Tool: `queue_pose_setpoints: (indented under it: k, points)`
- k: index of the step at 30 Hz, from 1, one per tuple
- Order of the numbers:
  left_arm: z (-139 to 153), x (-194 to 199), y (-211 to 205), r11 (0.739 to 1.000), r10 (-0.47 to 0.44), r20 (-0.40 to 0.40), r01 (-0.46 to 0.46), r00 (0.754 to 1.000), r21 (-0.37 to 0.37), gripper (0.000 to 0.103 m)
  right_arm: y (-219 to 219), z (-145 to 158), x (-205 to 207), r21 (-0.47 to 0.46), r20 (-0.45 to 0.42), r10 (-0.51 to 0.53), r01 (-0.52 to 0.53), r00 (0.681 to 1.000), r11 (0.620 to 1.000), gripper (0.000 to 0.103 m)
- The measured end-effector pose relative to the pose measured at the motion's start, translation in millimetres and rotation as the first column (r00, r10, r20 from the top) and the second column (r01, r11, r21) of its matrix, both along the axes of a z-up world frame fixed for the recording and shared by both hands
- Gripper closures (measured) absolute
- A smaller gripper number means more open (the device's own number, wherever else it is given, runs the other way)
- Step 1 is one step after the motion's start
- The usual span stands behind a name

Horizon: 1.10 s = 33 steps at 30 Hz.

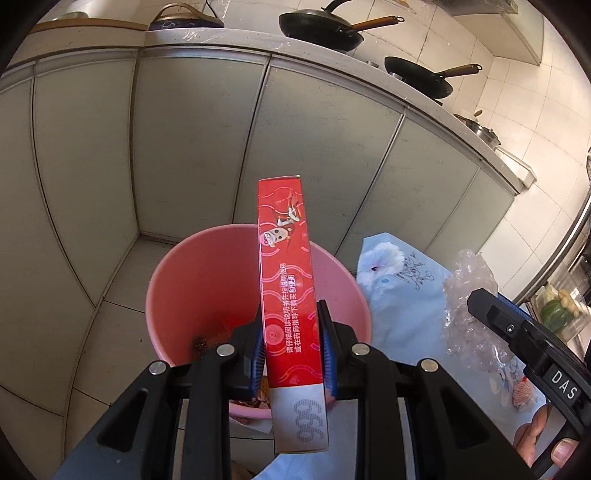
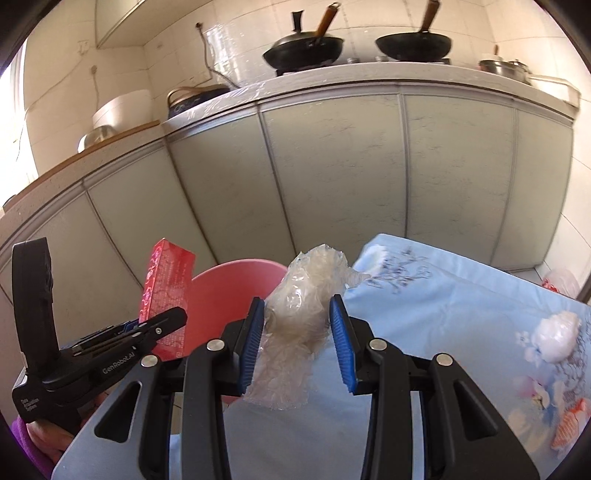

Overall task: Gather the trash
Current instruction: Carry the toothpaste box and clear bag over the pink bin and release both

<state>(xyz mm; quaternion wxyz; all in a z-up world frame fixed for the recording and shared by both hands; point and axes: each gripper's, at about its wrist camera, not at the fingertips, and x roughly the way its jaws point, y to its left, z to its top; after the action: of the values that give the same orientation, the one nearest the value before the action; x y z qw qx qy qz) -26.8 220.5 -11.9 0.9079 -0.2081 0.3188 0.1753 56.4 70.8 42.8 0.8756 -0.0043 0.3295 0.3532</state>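
My left gripper (image 1: pixel 290 350) is shut on a long red carton (image 1: pixel 286 280) and holds it upright over the pink bin (image 1: pixel 192 280) on the floor. The carton (image 2: pixel 166 295), bin (image 2: pixel 225 291) and left gripper (image 2: pixel 155 328) also show at the left of the right wrist view. My right gripper (image 2: pixel 297 339) is shut on a crumpled clear plastic bag (image 2: pixel 299 314) over the table's edge. The bag (image 1: pixel 469 295) shows in the left wrist view too. The bin holds some scraps at the bottom.
A table with a light blue flowered cloth (image 2: pixel 443 332) stands right of the bin. A crumpled white wad (image 2: pixel 556 339) lies on it at the right. Grey cabinet doors (image 1: pixel 184 147) run behind, with woks (image 1: pixel 317 29) on the counter above.
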Motion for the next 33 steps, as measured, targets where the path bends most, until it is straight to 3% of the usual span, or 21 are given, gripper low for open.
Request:
queue_pose_setpoints:
  k: [13, 33]
  points:
    - [-26, 6, 30, 0.999, 0.054, -0.051, -0.054, 0.997, 0.010, 0.079, 66, -32, 10, -0.103, -0.029, 0.074, -0.077, 0.997, 0.992, 0.066]
    - [-51, 25, 40, 0.996, 0.083, -0.106, -0.086, 0.991, -0.032, 0.078, 94, -61, 18, -0.144, -0.087, 0.094, -0.106, 0.992, 0.984, 0.066]
